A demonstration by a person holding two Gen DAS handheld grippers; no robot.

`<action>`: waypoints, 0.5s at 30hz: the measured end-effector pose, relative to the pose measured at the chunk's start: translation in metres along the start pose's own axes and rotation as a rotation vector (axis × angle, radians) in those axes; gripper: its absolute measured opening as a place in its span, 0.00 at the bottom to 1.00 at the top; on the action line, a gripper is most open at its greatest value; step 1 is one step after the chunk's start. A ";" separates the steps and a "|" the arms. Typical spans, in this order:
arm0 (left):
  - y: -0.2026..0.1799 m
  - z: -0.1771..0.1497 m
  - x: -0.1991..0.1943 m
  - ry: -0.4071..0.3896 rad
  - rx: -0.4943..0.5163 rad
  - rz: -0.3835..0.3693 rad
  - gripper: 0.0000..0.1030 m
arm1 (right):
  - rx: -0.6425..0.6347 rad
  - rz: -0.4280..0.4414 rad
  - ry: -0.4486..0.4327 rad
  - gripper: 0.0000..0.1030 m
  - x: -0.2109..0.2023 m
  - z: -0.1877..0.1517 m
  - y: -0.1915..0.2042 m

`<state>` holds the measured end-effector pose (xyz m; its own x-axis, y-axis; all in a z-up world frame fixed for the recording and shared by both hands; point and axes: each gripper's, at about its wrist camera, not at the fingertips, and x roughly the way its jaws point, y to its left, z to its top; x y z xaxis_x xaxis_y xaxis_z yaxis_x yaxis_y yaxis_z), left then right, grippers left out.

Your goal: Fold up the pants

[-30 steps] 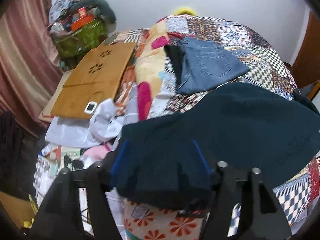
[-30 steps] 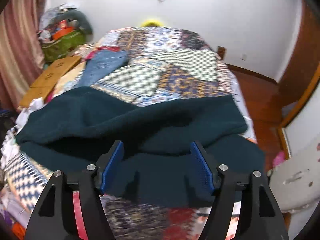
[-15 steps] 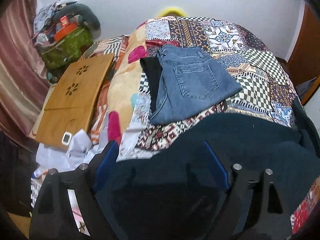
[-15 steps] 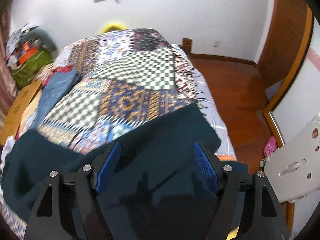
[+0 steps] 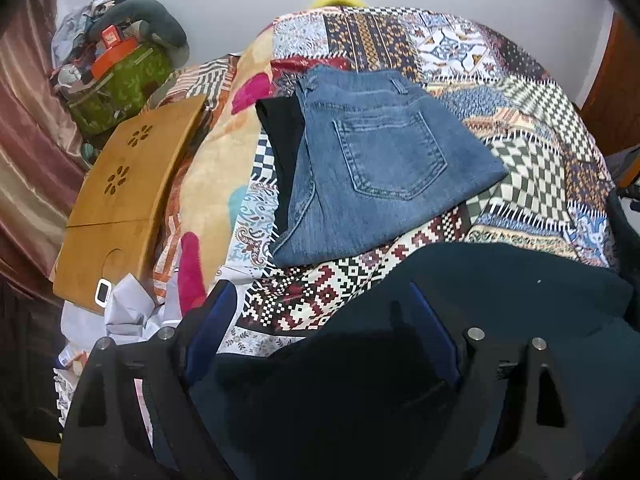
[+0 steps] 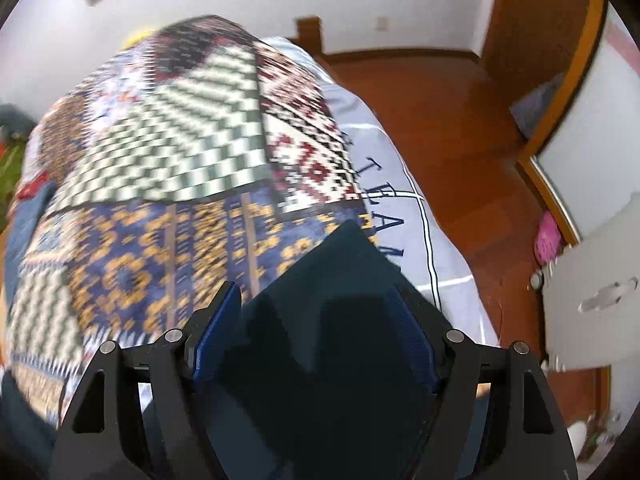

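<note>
- Patchwork bedspread (image 5: 528, 128) covers the bed ahead of both claws.
- Left gripper (image 5: 324, 344): jaws wide, dark teal pants (image 5: 500, 292) lying between and beneath them, pads not seen pressing.
- Right gripper (image 6: 316, 332): jaws fairly wide, pants corner (image 6: 344, 264) between.
- Folded blue jeans (image 5: 376, 160) lie beyond the left claw.

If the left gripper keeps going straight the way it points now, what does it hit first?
Most likely the dark teal pants: the fabric already lies between the open left gripper fingers. Beyond them lies the patchwork bedspread, then the folded jeans; depth is uncertain.
</note>
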<state>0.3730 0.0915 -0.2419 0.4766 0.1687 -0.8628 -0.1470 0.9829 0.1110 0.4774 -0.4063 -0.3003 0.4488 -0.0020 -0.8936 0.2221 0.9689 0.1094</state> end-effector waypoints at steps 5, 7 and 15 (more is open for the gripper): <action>-0.004 -0.008 0.011 0.036 0.005 -0.022 0.84 | 0.066 -0.021 0.066 0.58 0.036 0.005 -0.010; -0.006 -0.009 0.012 0.042 0.006 -0.028 0.84 | 0.070 -0.049 0.055 0.49 0.040 0.002 -0.011; -0.017 -0.016 0.001 0.056 0.027 -0.049 0.84 | 0.075 -0.026 -0.004 0.15 0.003 -0.015 -0.028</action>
<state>0.3627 0.0738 -0.2528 0.4330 0.1170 -0.8938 -0.1012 0.9916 0.0807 0.4595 -0.4300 -0.3124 0.4457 -0.0278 -0.8947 0.2979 0.9472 0.1189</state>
